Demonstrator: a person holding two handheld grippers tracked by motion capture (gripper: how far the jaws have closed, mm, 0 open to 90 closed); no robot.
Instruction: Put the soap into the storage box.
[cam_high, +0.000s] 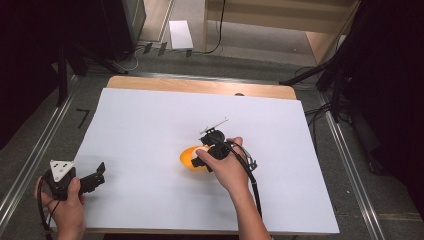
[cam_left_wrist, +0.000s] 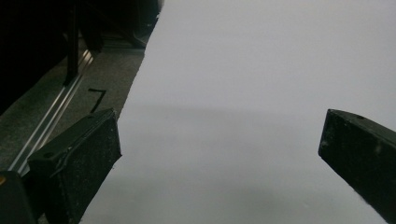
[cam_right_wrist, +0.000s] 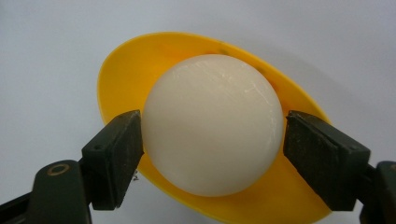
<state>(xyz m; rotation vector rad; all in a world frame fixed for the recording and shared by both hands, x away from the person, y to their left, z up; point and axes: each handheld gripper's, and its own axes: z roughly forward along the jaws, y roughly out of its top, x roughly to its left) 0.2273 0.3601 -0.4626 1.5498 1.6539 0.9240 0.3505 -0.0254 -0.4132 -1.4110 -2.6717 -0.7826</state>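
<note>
— Right gripper view: how is it near my right gripper (cam_right_wrist: 212, 154)?

— My jaws sit beside the white ball (cam_right_wrist: 212, 123), slightly parted; whether they touch it is unclear. The ball lies in the yellow bowl (cam_right_wrist: 116, 70), whose long axis runs diagonally, lower rim cut off.

— And farther?

— My left gripper (cam_high: 95, 177) is open, empty, near the white sheet's (cam_high: 150, 115) left edge; much room.

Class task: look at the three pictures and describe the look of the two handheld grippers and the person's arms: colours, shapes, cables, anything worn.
Both are black. The left gripper has a grey three-cornered plate on top; the right gripper trails a black cable. The jaws end in blocky black pads. The forearms are bare, no sleeves.
</note>
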